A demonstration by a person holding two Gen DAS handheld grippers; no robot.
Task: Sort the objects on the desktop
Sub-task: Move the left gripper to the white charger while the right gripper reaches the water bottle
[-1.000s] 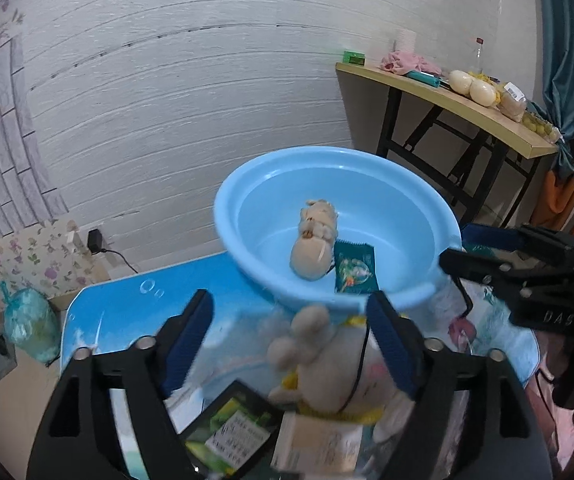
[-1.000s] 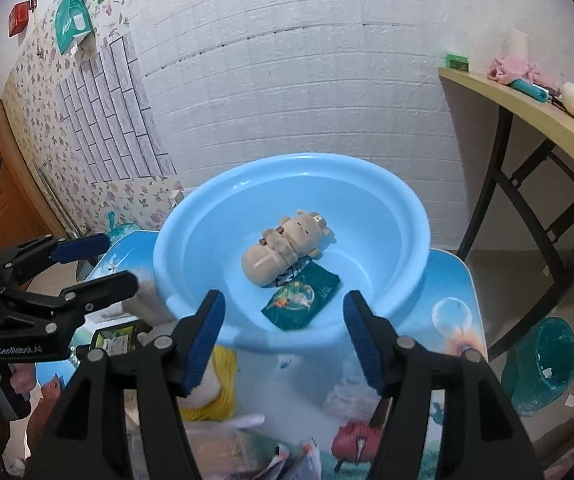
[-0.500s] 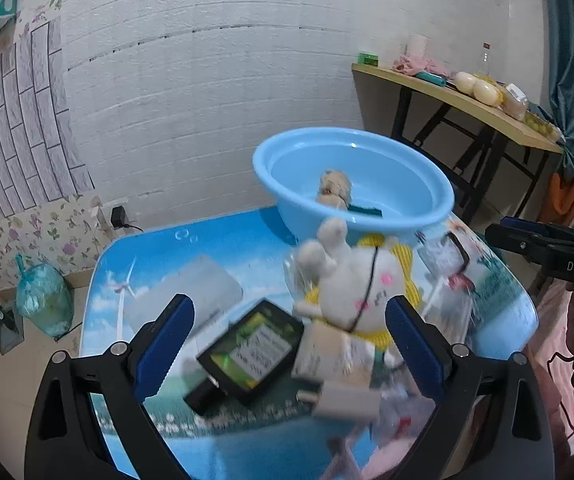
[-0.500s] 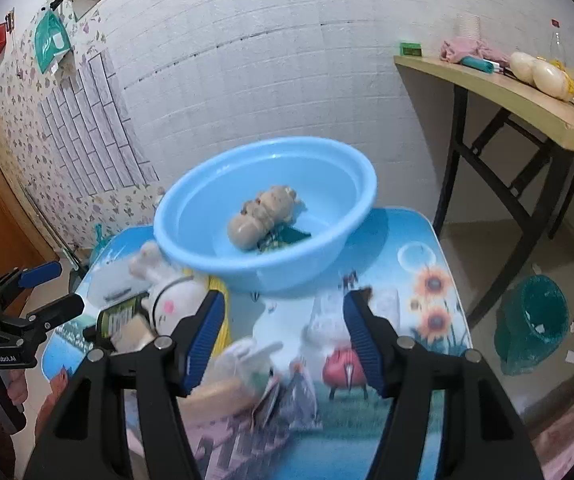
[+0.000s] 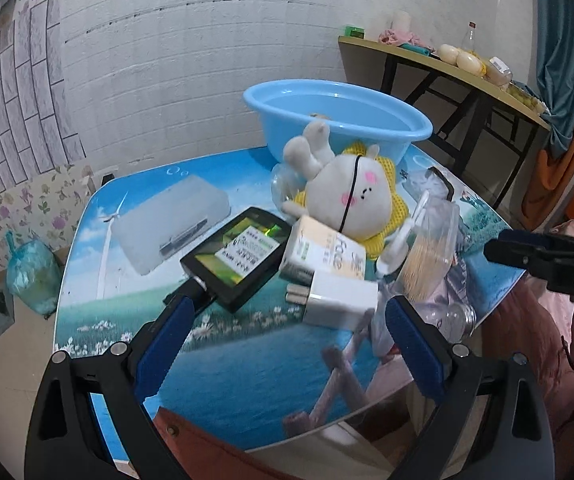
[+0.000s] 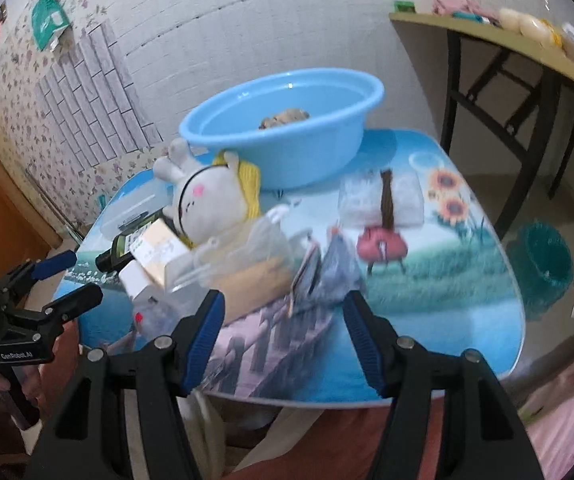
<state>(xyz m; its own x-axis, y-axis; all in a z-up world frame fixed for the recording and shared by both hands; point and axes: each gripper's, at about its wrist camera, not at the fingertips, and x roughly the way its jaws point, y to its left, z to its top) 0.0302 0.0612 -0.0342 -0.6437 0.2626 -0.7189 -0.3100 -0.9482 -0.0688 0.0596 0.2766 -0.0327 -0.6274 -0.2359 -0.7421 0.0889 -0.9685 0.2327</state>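
The right wrist view is smeared with motion blur, so the packets (image 6: pixel 319 272) at the near edge of the surface (image 6: pixel 447 320) cannot be read; the toy (image 6: pixel 283 117) inside the blue basin (image 6: pixel 287 152) shows only as a brown hump above the rim, and in the left wrist view only a sliver (image 5: pixel 319 115) of it clears the rim (image 5: pixel 339 128); the plush rabbit (image 5: pixel 347 196) covers the basin's near wall; the right tongs (image 5: pixel 543 252) are cut off by the frame edge there.

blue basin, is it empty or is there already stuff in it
Not empty. The blue basin holds a tan plush toy whose top shows over the rim in both wrist views. Anything lower inside is hidden by the wall.
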